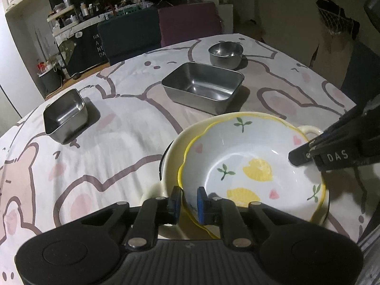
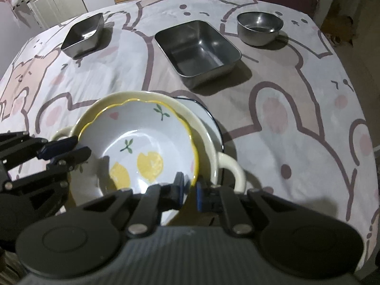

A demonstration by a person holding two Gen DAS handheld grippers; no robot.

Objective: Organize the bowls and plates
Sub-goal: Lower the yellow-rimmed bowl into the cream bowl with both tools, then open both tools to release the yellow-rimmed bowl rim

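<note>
Lemon bowl [image 1: 251,166], nested in cream bowl [image 1: 171,156] at table's [image 1: 118,118] near edge, clamped by left gripper [image 1: 188,201] and right gripper [image 2: 190,191] on opposite rims; glazed, slippery, fragile: grip rims firmly.

It is a home: a cartoon tablecloth [image 1: 123,123] covers the bench, with padded chairs [image 1: 187,22] and cluttered shelves [image 1: 68,11] behind.

Worktop [image 2: 296,109] under a cartoon-bear cloth [image 2: 273,118]; square steel tin [image 2: 83,35] far left; rectangular steel tray [image 2: 197,52] centre; round steel bowl [image 2: 260,27] far right; dark-rimmed white plate [image 2: 211,123] nearest, carrying stacked bowls.
</note>
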